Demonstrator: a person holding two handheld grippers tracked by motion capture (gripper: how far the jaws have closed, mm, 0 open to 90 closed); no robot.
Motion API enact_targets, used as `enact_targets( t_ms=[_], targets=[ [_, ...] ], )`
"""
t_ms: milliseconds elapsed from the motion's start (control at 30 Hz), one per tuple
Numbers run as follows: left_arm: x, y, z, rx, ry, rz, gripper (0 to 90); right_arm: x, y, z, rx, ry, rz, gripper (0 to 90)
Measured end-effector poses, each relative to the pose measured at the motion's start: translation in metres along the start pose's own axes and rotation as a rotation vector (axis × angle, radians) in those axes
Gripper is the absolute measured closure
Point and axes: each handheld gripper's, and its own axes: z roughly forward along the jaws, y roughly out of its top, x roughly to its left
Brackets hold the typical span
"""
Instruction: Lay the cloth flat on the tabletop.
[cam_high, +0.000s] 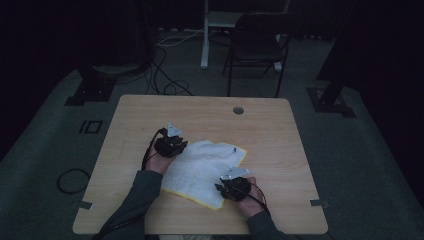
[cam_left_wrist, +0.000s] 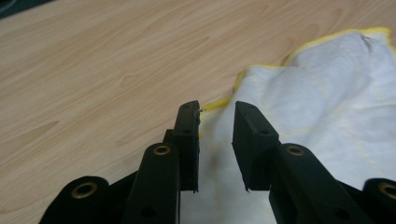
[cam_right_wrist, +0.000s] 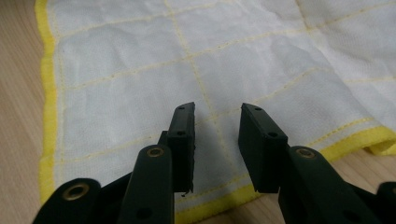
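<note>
White cloth (cam_high: 202, 170) with a yellow hem and a grid of thin yellow stitching is spread, slightly rumpled, on the middle of the wooden desk (cam_high: 280, 130); one corner is folded over. The left tool (cam_left_wrist: 215, 140) is held at the cloth's left edge, jaws partly apart over the hem, nothing pinched between them. The right tool (cam_right_wrist: 215, 144) is poised above the near edge of the cloth, jaws likewise partly apart and gripping nothing.
</note>
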Motion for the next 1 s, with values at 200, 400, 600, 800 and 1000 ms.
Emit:
enact_targets(
  t_ms=[200, 400, 600, 800, 1000],
  targets=[
    [0.008, 0.000, 0.016, 0.033, 0.010, -0.027, 71.9, -0.007, -0.005, -0.006, 0.009, -0.001, 0.012, 67.1],
    [0.010, -0.001, 0.028, 0.066, 0.015, -0.025, 74.7, -0.019, -0.014, -0.015, 0.017, -0.025, 0.033, 68.2],
    [0.002, 0.001, 0.035, 0.070, -0.033, 0.009, 86.4, -0.031, -0.022, -0.024, 0.026, -0.057, 0.062, 69.4],
    [-0.005, -0.001, 0.048, 0.100, -0.049, 0.037, 89.0, -0.038, -0.026, -0.028, 0.031, -0.076, 0.078, 69.9],
    [-0.004, -0.003, 0.056, 0.111, -0.010, 0.067, 90.0, -0.040, -0.027, -0.030, 0.033, -0.076, 0.082, 70.0]
  ],
)
